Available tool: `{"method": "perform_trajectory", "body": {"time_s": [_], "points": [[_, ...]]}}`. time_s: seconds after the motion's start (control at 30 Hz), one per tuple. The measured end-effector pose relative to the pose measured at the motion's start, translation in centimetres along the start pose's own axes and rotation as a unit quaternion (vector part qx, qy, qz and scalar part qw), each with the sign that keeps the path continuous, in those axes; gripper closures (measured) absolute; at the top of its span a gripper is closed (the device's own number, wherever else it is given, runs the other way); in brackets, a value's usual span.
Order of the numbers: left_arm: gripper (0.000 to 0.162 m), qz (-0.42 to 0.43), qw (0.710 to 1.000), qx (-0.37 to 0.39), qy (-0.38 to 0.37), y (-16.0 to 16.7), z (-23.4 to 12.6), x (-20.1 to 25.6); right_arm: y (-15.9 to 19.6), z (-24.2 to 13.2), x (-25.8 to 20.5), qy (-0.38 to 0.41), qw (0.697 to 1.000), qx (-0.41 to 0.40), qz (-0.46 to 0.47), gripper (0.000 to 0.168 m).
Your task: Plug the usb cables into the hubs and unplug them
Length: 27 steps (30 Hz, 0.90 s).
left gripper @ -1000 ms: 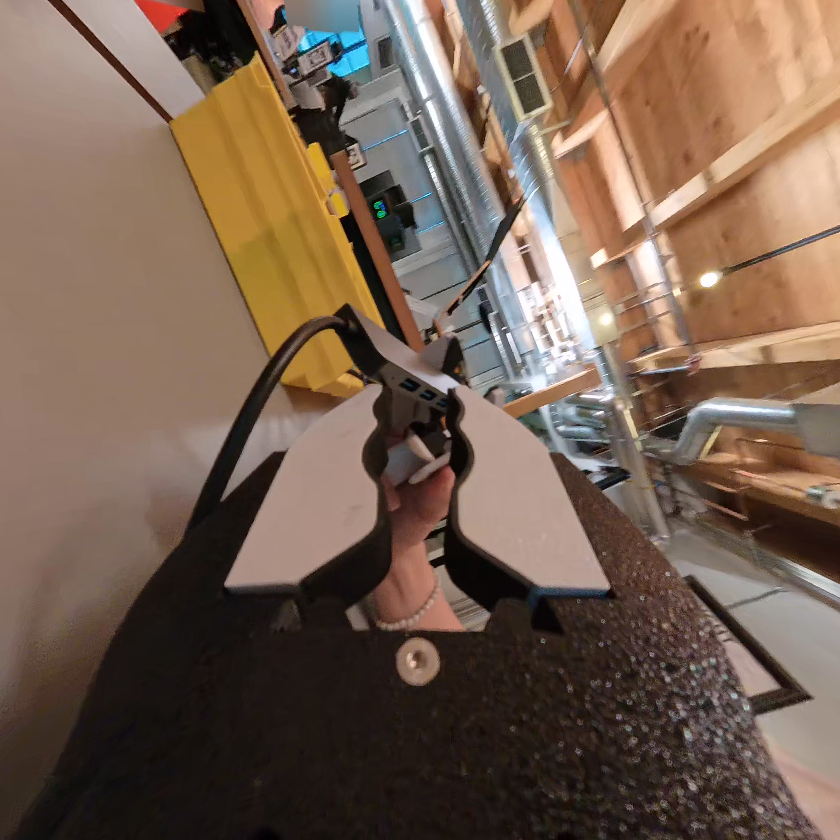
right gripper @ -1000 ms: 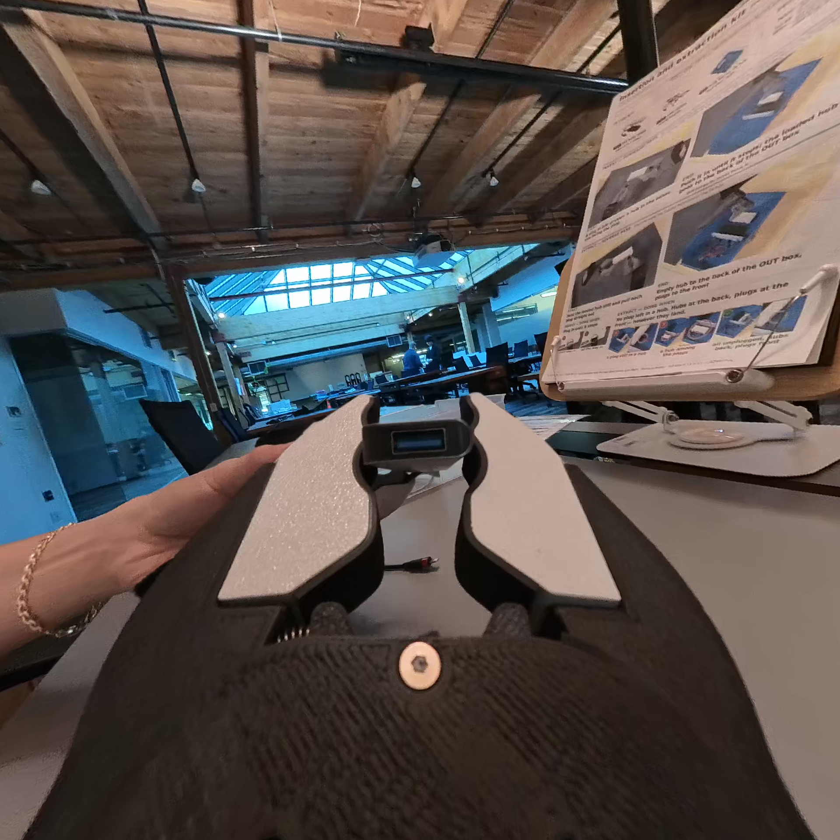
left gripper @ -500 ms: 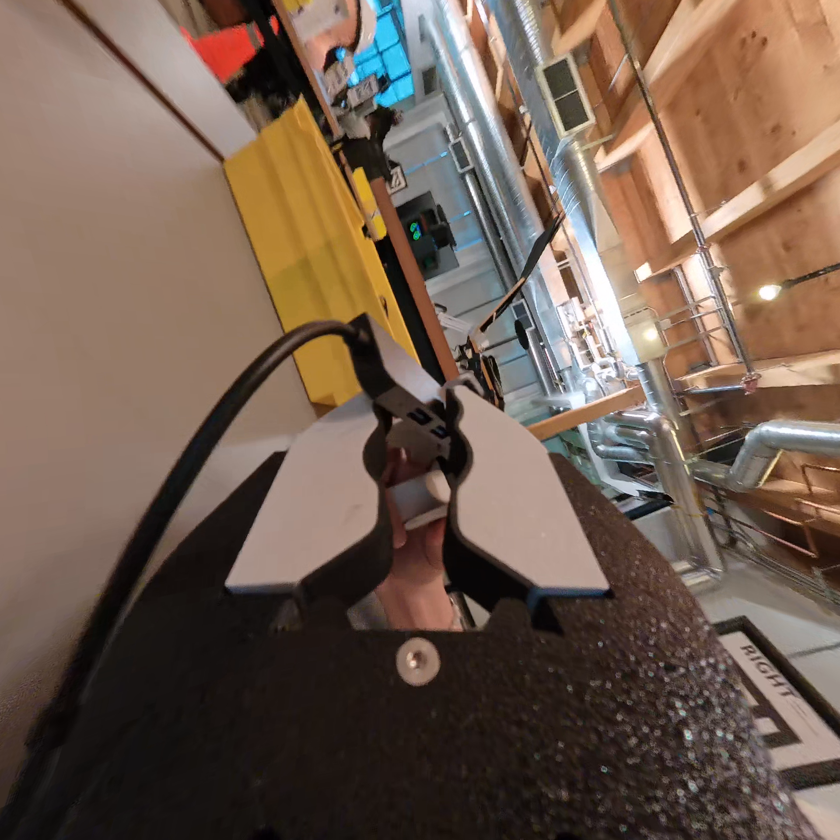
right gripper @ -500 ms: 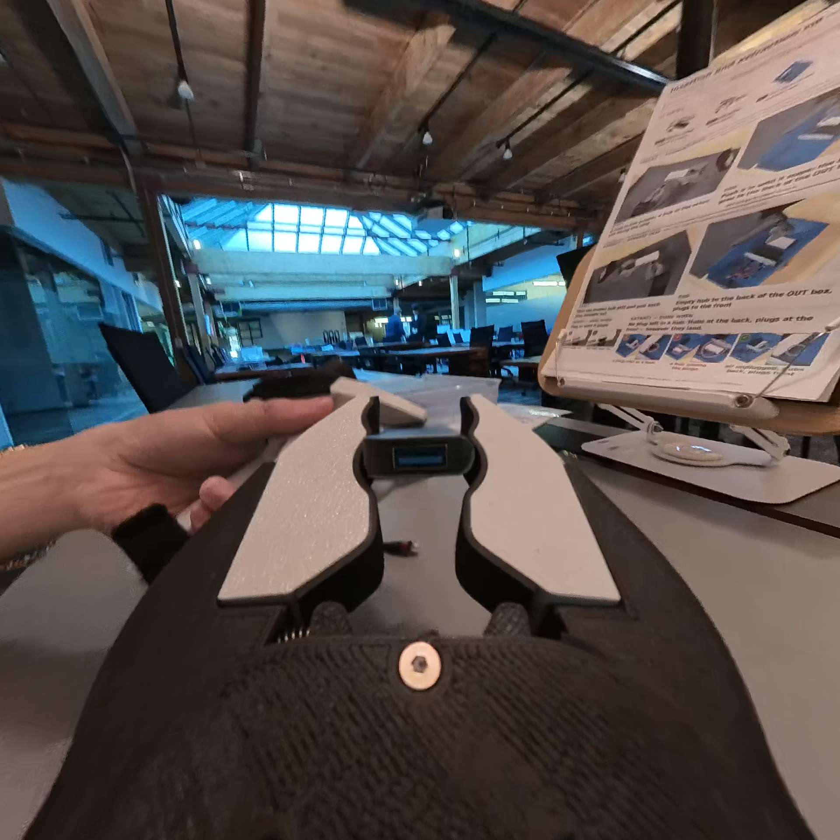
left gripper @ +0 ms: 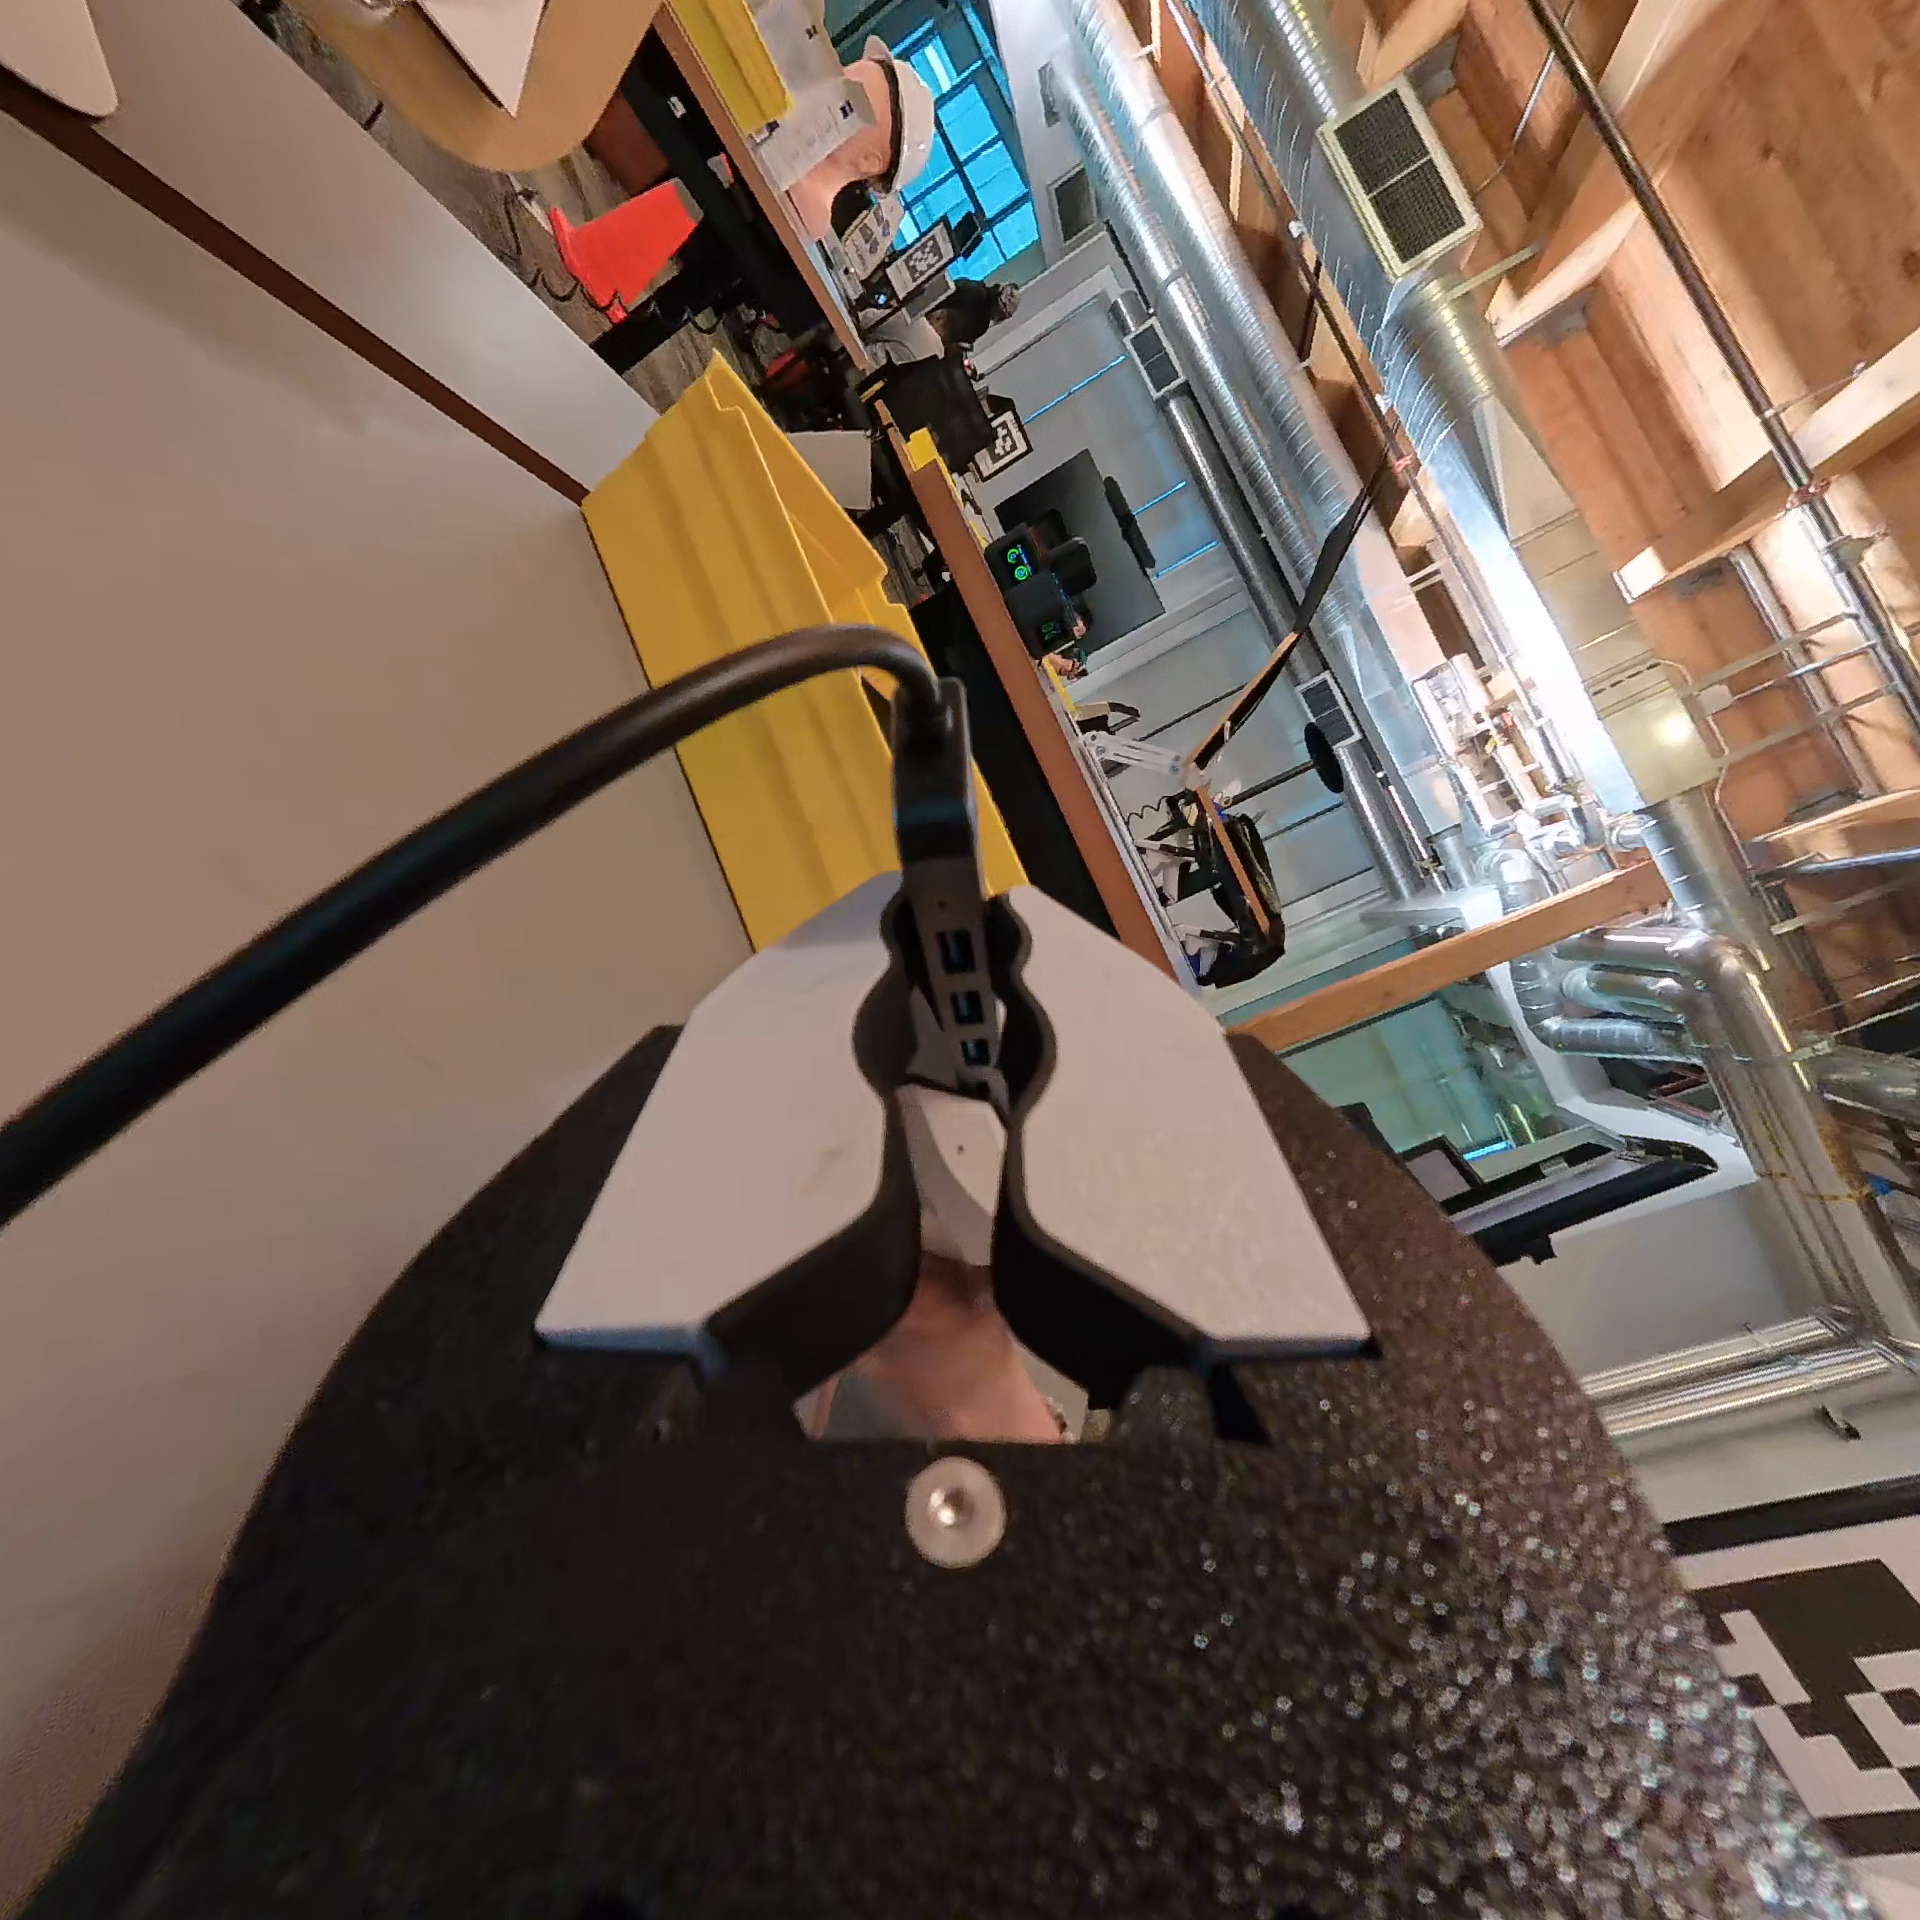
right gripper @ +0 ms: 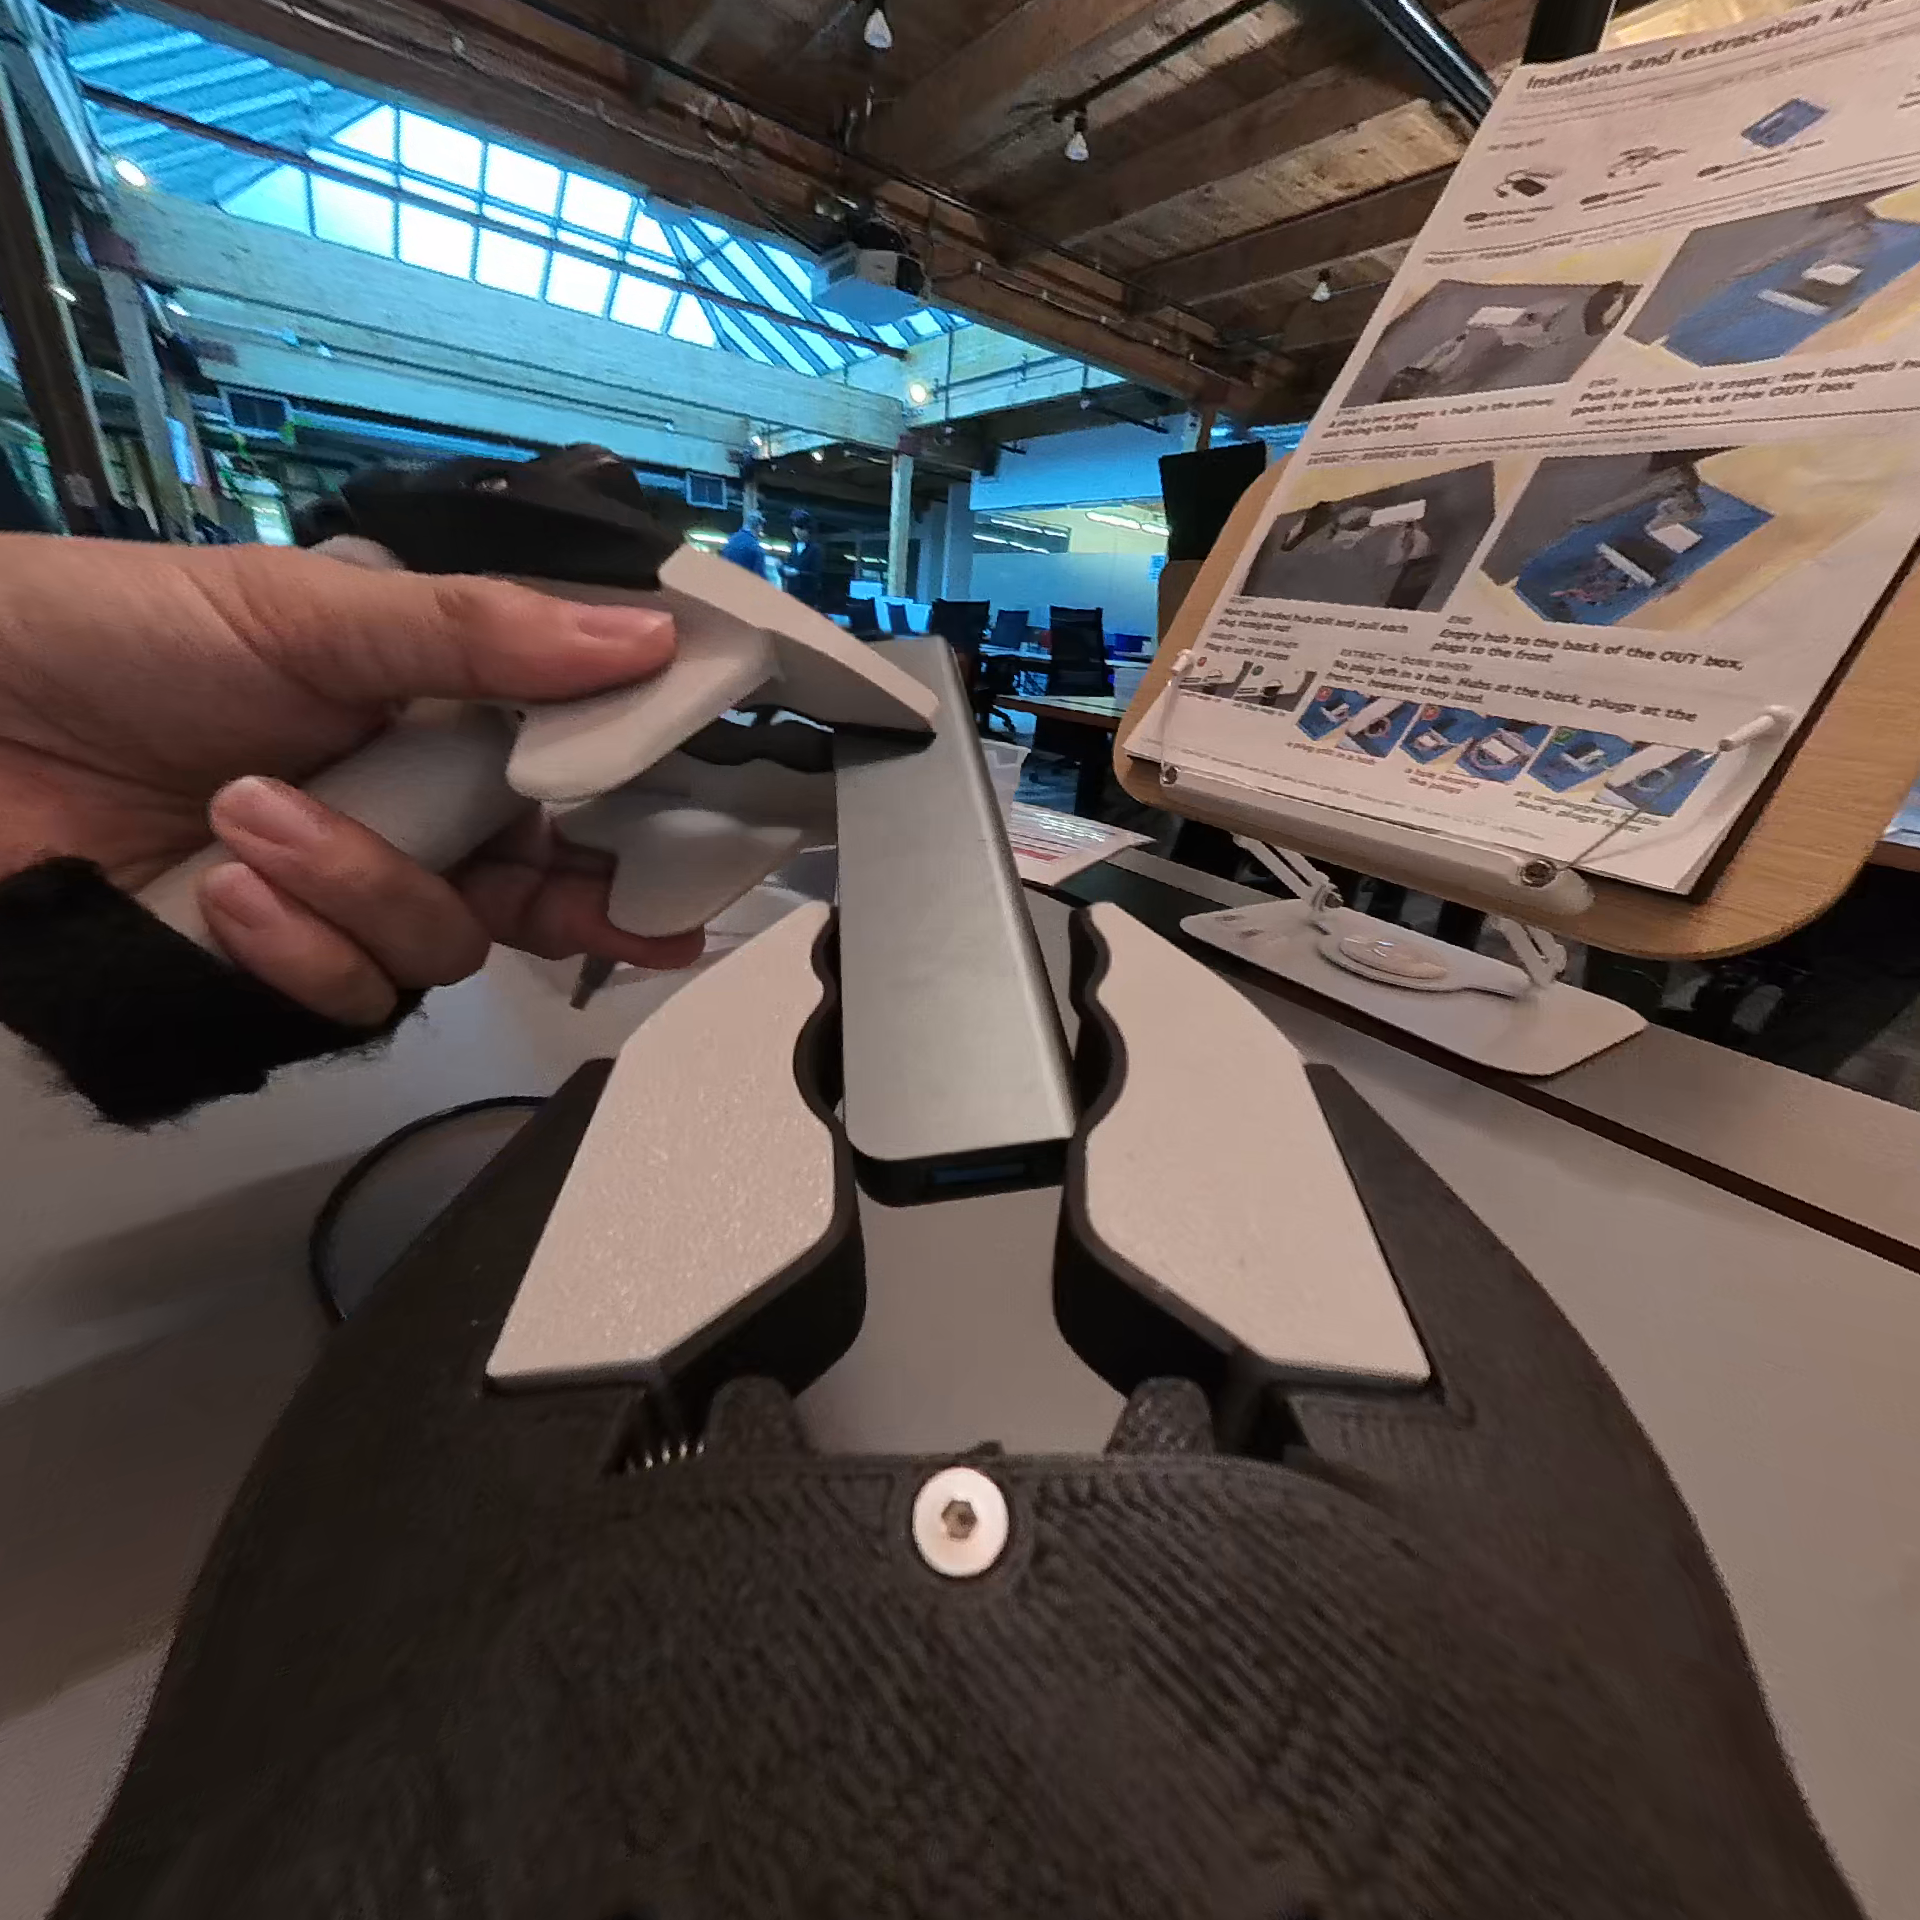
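A grey USB hub (right gripper: 935,935) is held above the table by both grippers. My right gripper (right gripper: 956,914) is shut on its narrow sides. The hub's near end, with one blue port, sits deep between the fingers. My left gripper (left gripper: 951,914) is shut on the hub (left gripper: 951,966), whose row of blue ports faces this camera. In the right wrist view the left gripper's fingers (right gripper: 727,717), held by a hand (right gripper: 312,675), clamp the hub's far end from above and below. A black cable (left gripper: 520,790) leaves the hub's far end and curves left. No other cable plug shows.
A yellow bin (left gripper: 748,644) stands on the pale table (left gripper: 260,727) beyond the left gripper. An instruction sheet on a tilted stand (right gripper: 1558,520) stands at the right on the table (right gripper: 1610,1351). An orange cone (left gripper: 623,229) is far off. The grippers are tip to tip, or close to it.
The hub was end-on at the right gripper's fingertips; it now reaches deep between the fingers. The hand-held left gripper has come in over its far end. The left view has swung.
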<state>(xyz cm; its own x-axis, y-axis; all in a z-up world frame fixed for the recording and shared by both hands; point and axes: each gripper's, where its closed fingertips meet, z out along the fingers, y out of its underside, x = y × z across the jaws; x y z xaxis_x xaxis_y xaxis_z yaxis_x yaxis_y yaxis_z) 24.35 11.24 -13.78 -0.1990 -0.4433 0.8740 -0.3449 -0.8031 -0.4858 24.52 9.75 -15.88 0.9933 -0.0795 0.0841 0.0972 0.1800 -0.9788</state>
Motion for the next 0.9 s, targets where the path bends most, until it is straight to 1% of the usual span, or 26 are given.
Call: {"method": "perform_trajectory", "body": {"time_s": [0.17,0.33,0.37,0.5,0.6,0.7,0.8,0.9], "points": [[0.152,0.011,1.0,-0.002,-0.013,-0.3,-0.1,0.1,0.4,0.3,0.1,0.012,1.0,-0.019,-0.015,0.127],[0.151,0.042,0.999,-0.007,-0.022,-0.6,0.0,0.4,0.7,0.5,-0.1,0.016,0.999,-0.031,-0.029,0.125],[0.151,0.045,0.999,-0.008,-0.022,-0.7,0.0,0.5,0.7,0.5,-0.2,0.011,0.999,-0.031,-0.03,0.13],[0.15,0.068,0.997,-0.016,-0.029,-0.8,0.2,0.3,0.9,0.4,-0.5,-0.009,0.999,-0.041,-0.003,0.133],[0.148,0.103,0.994,-0.015,-0.044,-1.1,0.4,0.2,0.9,0.6,-0.6,-0.016,0.998,-0.043,0.036,0.134],[0.148,0.146,0.988,-0.022,-0.055,-1.1,0.4,0.3,1.0,0.6,-0.7,-0.026,0.998,-0.041,0.049,0.134],[0.151,0.151,0.987,-0.031,-0.045,-0.9,0.5,0.6,0.3,0.4,-0.6,-0.035,0.997,-0.013,0.062,0.132],[0.152,0.157,0.986,-0.032,-0.052,-0.7,0.4,0.4,0.1,0.4,-0.5,-0.03,0.997,-0.004,0.068,0.135]]}}
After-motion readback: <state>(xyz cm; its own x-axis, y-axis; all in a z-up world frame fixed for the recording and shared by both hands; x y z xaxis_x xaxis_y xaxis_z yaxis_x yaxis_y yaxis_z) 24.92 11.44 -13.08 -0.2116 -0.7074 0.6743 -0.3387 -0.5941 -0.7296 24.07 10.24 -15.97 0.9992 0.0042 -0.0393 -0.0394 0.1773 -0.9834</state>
